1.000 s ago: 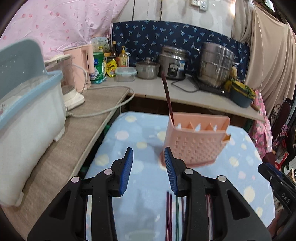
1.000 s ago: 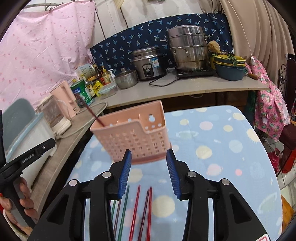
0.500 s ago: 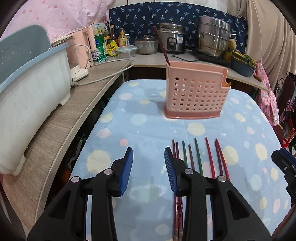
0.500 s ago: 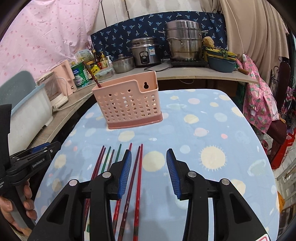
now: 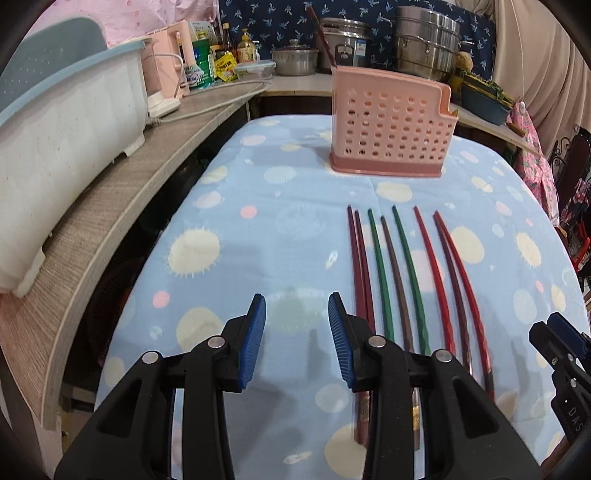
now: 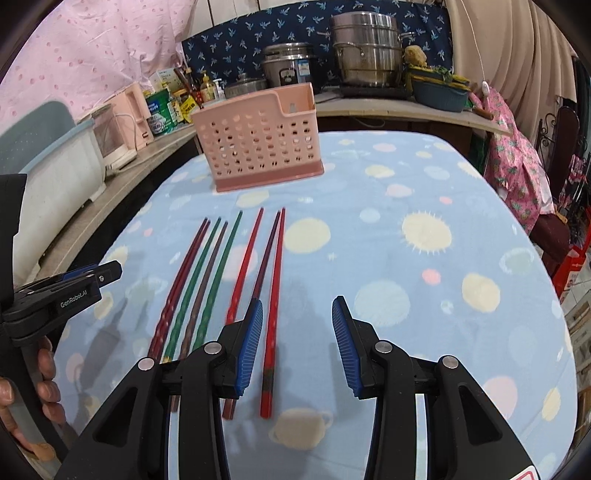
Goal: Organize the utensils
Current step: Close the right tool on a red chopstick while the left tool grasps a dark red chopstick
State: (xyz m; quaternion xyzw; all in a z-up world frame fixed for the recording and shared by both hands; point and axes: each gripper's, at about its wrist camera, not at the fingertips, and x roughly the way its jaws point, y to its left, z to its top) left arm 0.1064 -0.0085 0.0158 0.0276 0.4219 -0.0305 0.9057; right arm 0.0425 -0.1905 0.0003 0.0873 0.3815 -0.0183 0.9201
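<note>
We hold both tongs low over the near end of the worktop (image 5: 258, 236), which is covered in a light blue cloth printed with pale yellow suns and dots. The left tongs (image 5: 296, 338) stand apart with nothing between their blue pads, hovering over bare cloth just left of the chopsticks (image 5: 402, 273). The right tongs (image 6: 297, 341) are likewise apart and empty; in the right wrist view the rightmost red chopstick (image 6: 274, 295) runs up through the gap, close to the left pad, lying on the cloth.

The chopsticks lie side by side in the middle of the worktop, tips pointing toward the far end: dark red, green, brown and bright red ones, eight as far as we can count, some pairs touching along their length. Beyond their tips, well apart from both tongs, stands the pink perforated utensil holder (image 5: 391, 129), upright on the cloth. One dark chopstick (image 5: 323, 35) already leans out of its far left corner.

Along the left runs a wooden counter (image 5: 122, 206) carrying a white and blue dish rack (image 5: 62, 122) and a pink kettle (image 5: 173, 66). At the far side we see a rice cooker (image 6: 290, 68) and a steel steamer pot (image 6: 365, 53) on another counter.
</note>
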